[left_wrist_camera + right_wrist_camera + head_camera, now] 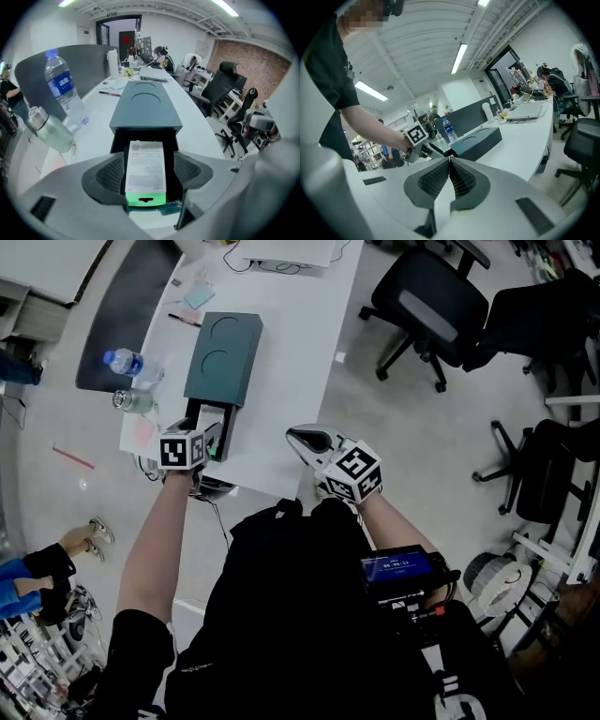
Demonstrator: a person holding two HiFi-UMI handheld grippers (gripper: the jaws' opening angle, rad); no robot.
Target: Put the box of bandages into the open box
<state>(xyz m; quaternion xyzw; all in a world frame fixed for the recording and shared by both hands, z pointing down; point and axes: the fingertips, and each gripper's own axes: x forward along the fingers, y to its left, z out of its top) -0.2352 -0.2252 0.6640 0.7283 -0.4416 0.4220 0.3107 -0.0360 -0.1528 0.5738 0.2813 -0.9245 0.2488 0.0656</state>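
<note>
White desk (300,352), ringed by black office chairs (427,301): left gripper (150,180) is held apart around the bandage box (145,164), which is laid in the open box (145,110); right gripper (449,176) is seen closed, empty.

A long white surface (309,324) runs through an open office with a pale grey floor (412,446). Black wheeled chairs (427,301) stand beside it, and a dark grey partition (131,306) lines its other edge. One wall is brick (243,51). Strip lights (459,58) run along the white ceiling.
</note>
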